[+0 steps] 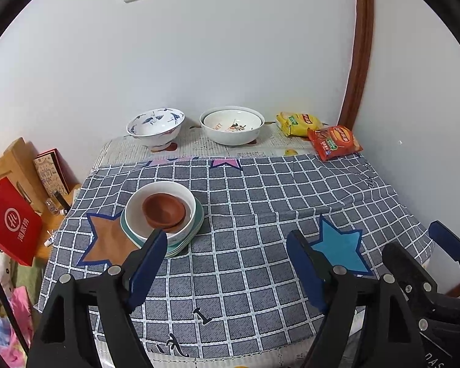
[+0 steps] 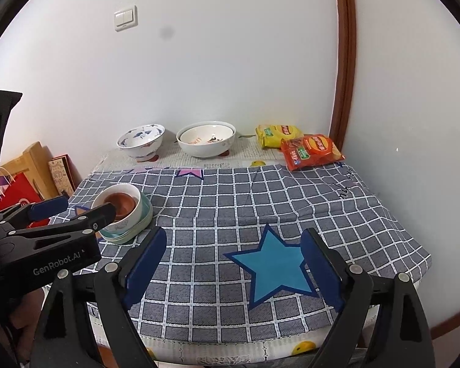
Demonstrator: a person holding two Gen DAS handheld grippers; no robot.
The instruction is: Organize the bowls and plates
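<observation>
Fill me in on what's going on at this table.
A person holds two grippers over the grey checked tablecloth. The left gripper and right gripper are both open and empty. Brown clay dishes sit nested in a white bowl on pale green plates. Two bowls wait by the wall.

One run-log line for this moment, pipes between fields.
left gripper open, empty | right gripper open, empty | brown dishes in white bowl on plates | two bowls at wall

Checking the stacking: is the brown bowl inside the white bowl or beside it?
Inside. The brown bowl sits nested in the white bowl, whose rim surrounds it.
</observation>
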